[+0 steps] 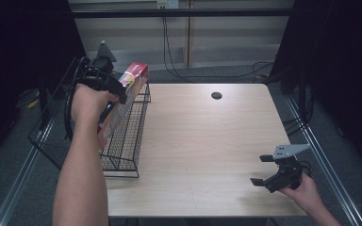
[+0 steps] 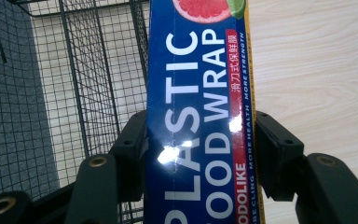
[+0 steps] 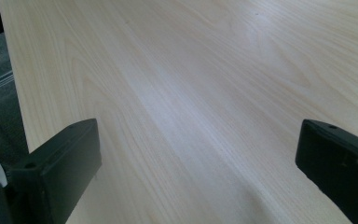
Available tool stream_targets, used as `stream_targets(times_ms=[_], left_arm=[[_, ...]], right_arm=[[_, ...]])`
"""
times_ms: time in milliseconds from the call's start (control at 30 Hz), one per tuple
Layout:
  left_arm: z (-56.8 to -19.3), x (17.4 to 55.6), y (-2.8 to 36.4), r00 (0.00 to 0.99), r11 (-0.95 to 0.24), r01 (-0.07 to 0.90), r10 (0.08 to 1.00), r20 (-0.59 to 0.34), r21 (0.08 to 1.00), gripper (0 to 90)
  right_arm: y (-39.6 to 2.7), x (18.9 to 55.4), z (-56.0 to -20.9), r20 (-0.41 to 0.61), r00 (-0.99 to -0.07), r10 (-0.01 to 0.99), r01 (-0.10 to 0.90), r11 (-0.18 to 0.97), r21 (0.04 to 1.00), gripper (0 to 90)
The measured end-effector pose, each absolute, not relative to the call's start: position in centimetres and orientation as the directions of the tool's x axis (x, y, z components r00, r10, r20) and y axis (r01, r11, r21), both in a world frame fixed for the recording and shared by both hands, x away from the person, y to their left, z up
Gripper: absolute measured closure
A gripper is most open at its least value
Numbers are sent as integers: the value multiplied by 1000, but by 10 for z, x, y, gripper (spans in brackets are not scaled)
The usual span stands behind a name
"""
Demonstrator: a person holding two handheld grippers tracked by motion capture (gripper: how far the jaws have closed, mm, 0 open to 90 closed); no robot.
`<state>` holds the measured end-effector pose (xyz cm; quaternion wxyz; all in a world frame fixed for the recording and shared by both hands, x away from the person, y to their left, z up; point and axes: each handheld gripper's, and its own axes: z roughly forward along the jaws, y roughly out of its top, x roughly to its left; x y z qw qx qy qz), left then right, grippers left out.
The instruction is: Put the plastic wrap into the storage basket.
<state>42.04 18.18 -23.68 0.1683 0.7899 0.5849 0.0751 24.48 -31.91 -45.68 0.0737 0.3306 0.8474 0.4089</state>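
Note:
A long blue and red box of plastic food wrap (image 2: 198, 116) is clamped between the two black jaws of my left gripper (image 2: 199, 154). From above, that left gripper (image 1: 118, 94) holds the box (image 1: 131, 77) tilted over the black wire basket (image 1: 127, 141) at the table's left edge, the box's lower end inside the basket. My right gripper (image 1: 263, 170) rests low over the table's front right corner, open with nothing between its jaws. In the right gripper view the two pads (image 3: 65, 163) stand wide apart over bare wood.
The light wooden table (image 1: 202, 141) has a small dark round hole (image 1: 216, 95) near its far edge. Metal rails run along both sides of the table. Cables hang against the back wall.

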Motion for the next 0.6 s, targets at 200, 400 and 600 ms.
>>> stream_targets(times_ms=[200, 400, 600], left_arm=[[-236, 420, 187, 294, -246, 900, 952, -86, 359, 450], [-235, 418, 196, 272, -221, 905, 958, -95, 363, 450], [-233, 417, 206, 255, -207, 903, 964, -81, 377, 450]], right_arm=[[-319, 245, -457, 141, -771, 622, 497, 447, 744, 0], [-318, 245, -457, 140, -771, 622, 496, 447, 745, 0], [-318, 245, -457, 146, -769, 623, 502, 445, 741, 0]])
